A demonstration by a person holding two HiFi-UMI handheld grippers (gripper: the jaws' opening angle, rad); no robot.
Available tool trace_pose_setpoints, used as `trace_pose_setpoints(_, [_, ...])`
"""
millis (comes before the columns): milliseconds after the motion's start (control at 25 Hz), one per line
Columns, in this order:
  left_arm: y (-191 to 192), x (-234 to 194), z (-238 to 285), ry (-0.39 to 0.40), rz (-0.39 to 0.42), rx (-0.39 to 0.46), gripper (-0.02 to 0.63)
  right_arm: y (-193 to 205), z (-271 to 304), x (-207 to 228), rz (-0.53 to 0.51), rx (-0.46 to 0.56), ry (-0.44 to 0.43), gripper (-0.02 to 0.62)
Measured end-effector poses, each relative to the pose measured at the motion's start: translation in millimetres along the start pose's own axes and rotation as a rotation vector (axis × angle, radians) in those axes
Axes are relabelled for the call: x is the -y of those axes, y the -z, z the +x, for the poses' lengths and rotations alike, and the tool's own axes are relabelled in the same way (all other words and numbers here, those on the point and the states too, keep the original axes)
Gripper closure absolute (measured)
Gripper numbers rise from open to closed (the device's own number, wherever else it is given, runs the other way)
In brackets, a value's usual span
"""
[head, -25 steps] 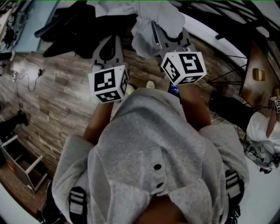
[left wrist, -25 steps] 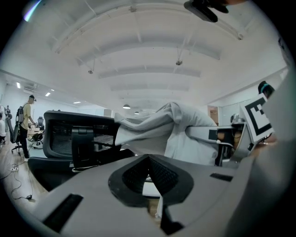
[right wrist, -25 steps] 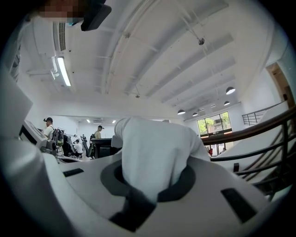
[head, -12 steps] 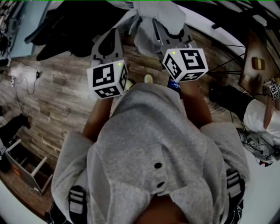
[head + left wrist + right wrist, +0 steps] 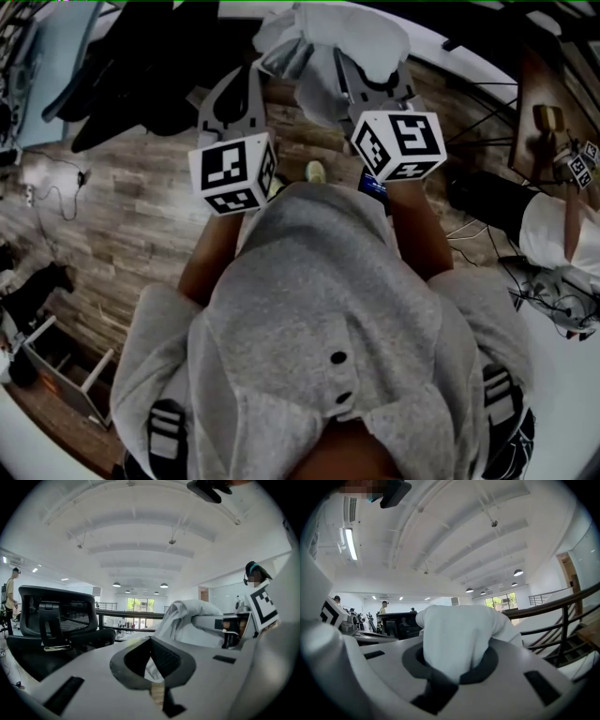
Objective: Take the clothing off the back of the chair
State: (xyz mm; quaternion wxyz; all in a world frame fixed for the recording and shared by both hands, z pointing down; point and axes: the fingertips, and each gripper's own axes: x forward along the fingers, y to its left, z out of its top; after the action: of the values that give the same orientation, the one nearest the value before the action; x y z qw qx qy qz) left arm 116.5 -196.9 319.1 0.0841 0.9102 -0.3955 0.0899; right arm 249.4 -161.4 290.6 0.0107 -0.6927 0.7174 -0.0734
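1. One wood-plank floor (image 5: 122,234) fills the left half of the head view, with a thin cable (image 5: 66,173) trailing across it.
2. One grey hoodie (image 5: 328,309), worn by the person who holds the tools, takes up the middle of that view. Bare forearms reach forward from it.
3. One black chair (image 5: 56,616) with a mesh back stands to the left of both tools, well apart from them and from the white cloth.
4. The white clothing (image 5: 352,42) is off the chair and hangs in the air ahead of the person. It is bunched over the right gripper (image 5: 454,660) and stretches leftward to the tip of the left gripper (image 5: 151,656).
5. The right gripper points about level. Its jaws are clamped on a thick wad of the clothing, which bulges up from between the pads and hides their tips.
6. The left gripper sits just beside it, tipped slightly downward. Its jaws are drawn together on a thin edge of the clothing, and a sliver of white shows in the gap behind the pads.
7. Two cubes with square markers ride on the grippers, the left one (image 5: 232,174) and the right one (image 5: 398,143) side by side just ahead of the hood.
8. Another person's white sleeve (image 5: 553,234) shows at the right edge, near a brown tabletop (image 5: 530,141).
9. One pale shoe (image 5: 317,172) tip shows on the floor between the two cubes.
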Motion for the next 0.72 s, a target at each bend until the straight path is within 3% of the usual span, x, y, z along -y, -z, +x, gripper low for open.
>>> trace_pose_setpoints(720, [6.5, 41.9, 12.0, 0.037, 0.022, -0.008, 0.597, 12.3, -36.5, 50.9, 0.016, -0.02, 0.063, 0.506])
